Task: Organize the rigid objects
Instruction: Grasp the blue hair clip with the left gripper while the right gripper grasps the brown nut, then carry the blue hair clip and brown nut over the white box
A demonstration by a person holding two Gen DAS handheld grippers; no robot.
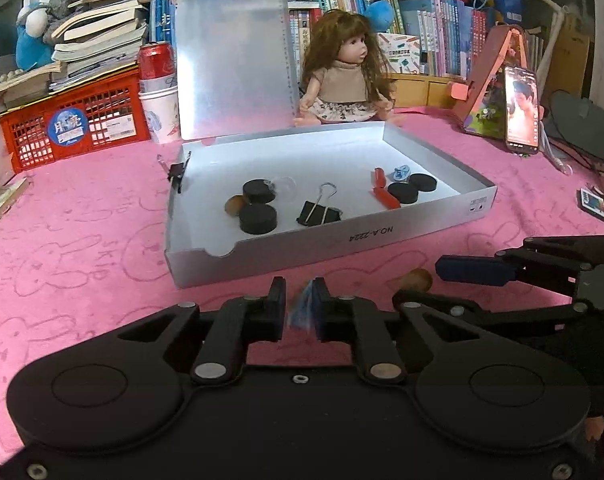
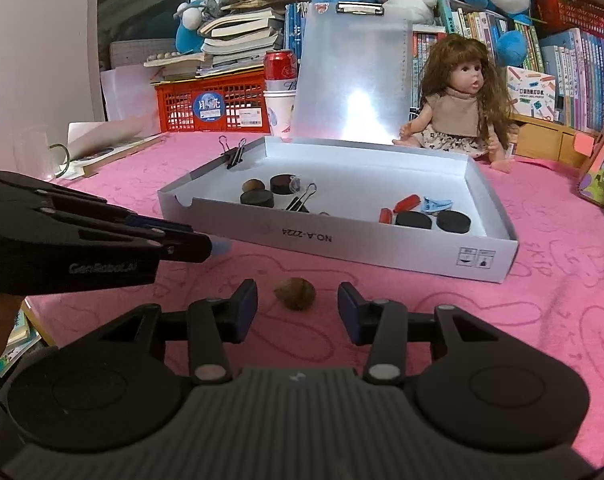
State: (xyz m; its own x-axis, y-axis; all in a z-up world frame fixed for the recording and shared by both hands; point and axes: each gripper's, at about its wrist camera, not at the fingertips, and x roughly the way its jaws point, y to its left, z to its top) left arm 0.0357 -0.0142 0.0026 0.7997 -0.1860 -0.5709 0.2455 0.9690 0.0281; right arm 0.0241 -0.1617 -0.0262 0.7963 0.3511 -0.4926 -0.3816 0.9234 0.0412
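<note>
Left gripper (image 1: 299, 304) clamped on small blue object (image 1: 302, 309), just short of white box (image 1: 382, 236). Right gripper (image 2: 297, 304) spread wide around walnut (image 2: 295, 293) on pink cloth (image 2: 542, 300).

The open box (image 2: 382, 248) sits mid-counter (image 2: 542, 320); a walnut (image 2: 295, 293) lies before it, between the right tongs (image 2: 297, 308); inside, pucks (image 2: 257, 199) and a binder clip (image 2: 299, 202) lie left, more pucks (image 2: 414, 220) right; behind sits a doll (image 2: 458, 108); the left tongs (image 1: 300, 308) pinch something blurred.
</note>
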